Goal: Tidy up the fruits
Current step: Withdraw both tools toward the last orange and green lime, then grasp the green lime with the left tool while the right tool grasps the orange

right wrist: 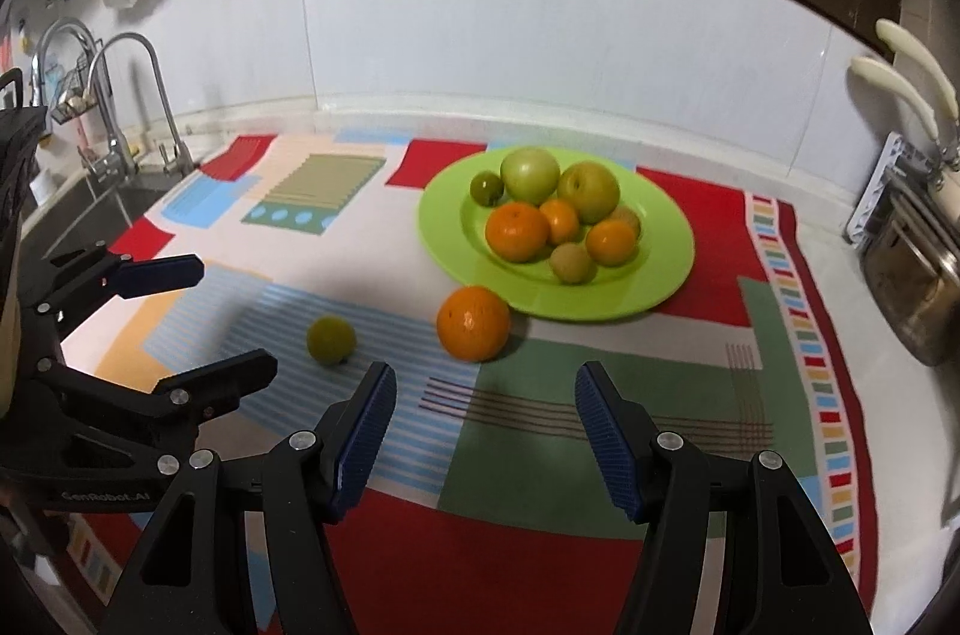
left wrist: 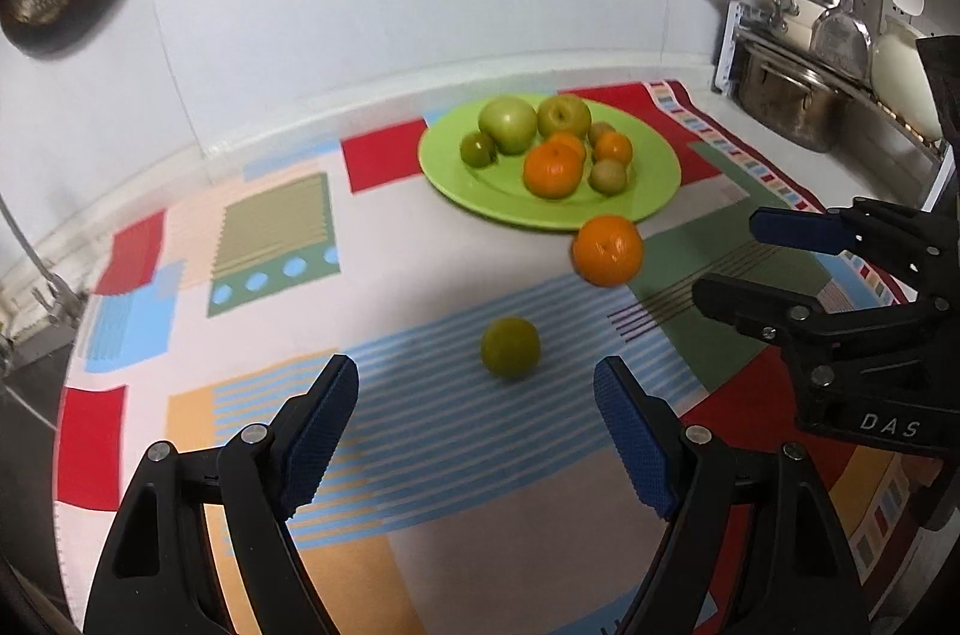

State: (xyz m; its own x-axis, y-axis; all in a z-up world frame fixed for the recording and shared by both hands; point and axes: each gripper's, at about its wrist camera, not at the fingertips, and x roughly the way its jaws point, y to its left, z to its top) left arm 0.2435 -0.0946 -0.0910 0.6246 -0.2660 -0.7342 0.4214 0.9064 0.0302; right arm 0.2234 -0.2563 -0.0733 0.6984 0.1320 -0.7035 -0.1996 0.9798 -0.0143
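Green plate [right wrist: 666, 287] is holding piled fruit while an orange [right wrist: 473, 323] and a small green fruit [right wrist: 330, 340] are lying on the patterned cloth [right wrist: 600, 563]; the left gripper [left wrist: 474, 434] and right gripper [right wrist: 485, 440] are hovering spread, empty.

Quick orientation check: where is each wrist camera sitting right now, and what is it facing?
Left wrist: on the left gripper, angled down at the small green fruit; right gripper at right.
Right wrist: on the right gripper, facing the loose orange; left gripper at left.
Shared: green plate, patterned cloth.
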